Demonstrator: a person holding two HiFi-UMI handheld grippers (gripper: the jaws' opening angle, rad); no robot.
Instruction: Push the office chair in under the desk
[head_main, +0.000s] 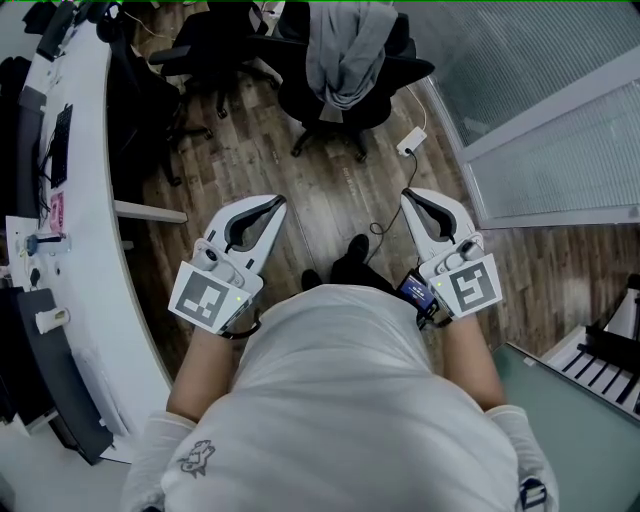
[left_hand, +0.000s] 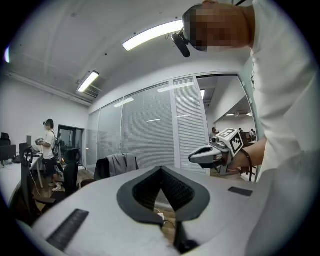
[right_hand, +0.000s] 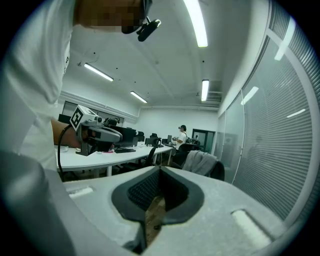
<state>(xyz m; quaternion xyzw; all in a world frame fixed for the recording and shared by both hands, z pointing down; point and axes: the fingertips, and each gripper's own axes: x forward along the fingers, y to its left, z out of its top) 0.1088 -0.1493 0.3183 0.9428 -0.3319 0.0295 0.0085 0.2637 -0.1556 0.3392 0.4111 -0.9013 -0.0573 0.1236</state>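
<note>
A black office chair (head_main: 335, 105) with a grey jacket (head_main: 345, 45) over its back stands in the aisle ahead, away from the white curved desk (head_main: 85, 210) on the left. It also shows as the chair (left_hand: 116, 166) in the left gripper view and the chair (right_hand: 205, 164) in the right gripper view. My left gripper (head_main: 277, 203) and right gripper (head_main: 407, 197) are held side by side in front of the person's body, both shut and empty, well short of the chair. The left jaws (left_hand: 161, 168) and right jaws (right_hand: 160, 168) meet at their tips.
A white power strip (head_main: 411, 142) and its cable lie on the wood floor right of the chair. A glass partition with blinds (head_main: 560, 130) runs along the right. More black chairs (head_main: 195, 50) stand by the desk. A person (left_hand: 49, 145) stands far off.
</note>
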